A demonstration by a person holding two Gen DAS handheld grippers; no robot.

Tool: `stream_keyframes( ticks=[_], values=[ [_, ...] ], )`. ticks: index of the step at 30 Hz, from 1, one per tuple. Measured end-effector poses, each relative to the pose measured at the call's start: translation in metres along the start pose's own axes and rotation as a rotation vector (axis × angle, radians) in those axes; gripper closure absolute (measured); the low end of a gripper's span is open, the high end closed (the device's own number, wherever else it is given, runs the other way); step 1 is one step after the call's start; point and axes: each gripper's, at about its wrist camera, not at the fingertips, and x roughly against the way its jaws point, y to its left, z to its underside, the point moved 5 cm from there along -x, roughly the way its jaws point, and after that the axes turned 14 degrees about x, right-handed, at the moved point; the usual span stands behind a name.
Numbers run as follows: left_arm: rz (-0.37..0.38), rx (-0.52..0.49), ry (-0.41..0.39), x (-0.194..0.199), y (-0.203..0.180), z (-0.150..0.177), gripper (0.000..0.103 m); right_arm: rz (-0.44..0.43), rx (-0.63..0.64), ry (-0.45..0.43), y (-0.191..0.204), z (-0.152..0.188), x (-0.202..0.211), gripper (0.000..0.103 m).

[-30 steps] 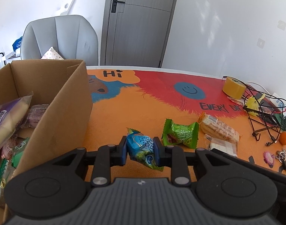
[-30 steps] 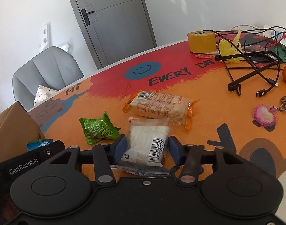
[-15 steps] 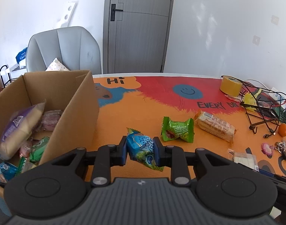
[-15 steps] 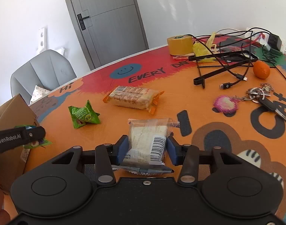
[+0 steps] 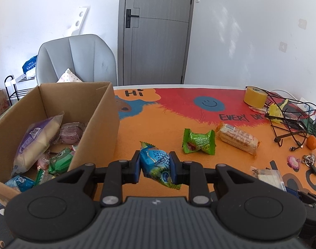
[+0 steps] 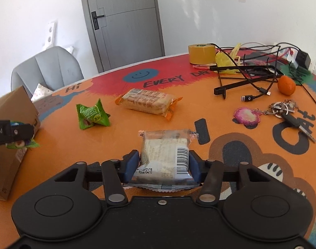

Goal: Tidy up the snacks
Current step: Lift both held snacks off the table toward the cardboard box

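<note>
Bright orange counter [image 5: 153,128]: your left claw [image 5: 154,167] pinches a light, crinkly blue snack [image 5: 156,166]; your right claw [image 6: 164,166] seemingly grips the soft clear-wrapped cake [image 6: 165,155] mid-body.

Snacks [image 5: 199,144] right of box [image 5: 95,128]

Your blue snack packet [image 5: 155,167] hangs tilted, clear of the table, just beside the open cardboard box [image 5: 95,112] (already holding several wrapped snacks). The clear barcoded packet [image 6: 165,157] lies flat near you. Farther off, the green candy packet [image 6: 91,115] and the orange-ended cracker pack [image 6: 146,102] rest apart on the table.
</note>
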Motion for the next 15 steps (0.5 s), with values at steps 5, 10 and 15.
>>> stream_keyframes(
  ticks=[5, 10, 15],
  values=[
    [0.0, 0.005, -0.019, 0.009, 0.002, -0.002, 0.077, -0.004, -0.036, -0.03, -0.004, -0.002, 0.012, 0.055],
    [0.002, 0.014, -0.041, 0.023, 0.005, -0.006, 0.077, -0.02, -0.056, -0.06, -0.004, -0.007, 0.024, 0.056],
    [0.01, 0.024, -0.075, 0.039, 0.008, -0.014, 0.077, -0.042, -0.057, -0.111, 0.001, -0.016, 0.039, 0.056]
  ],
)
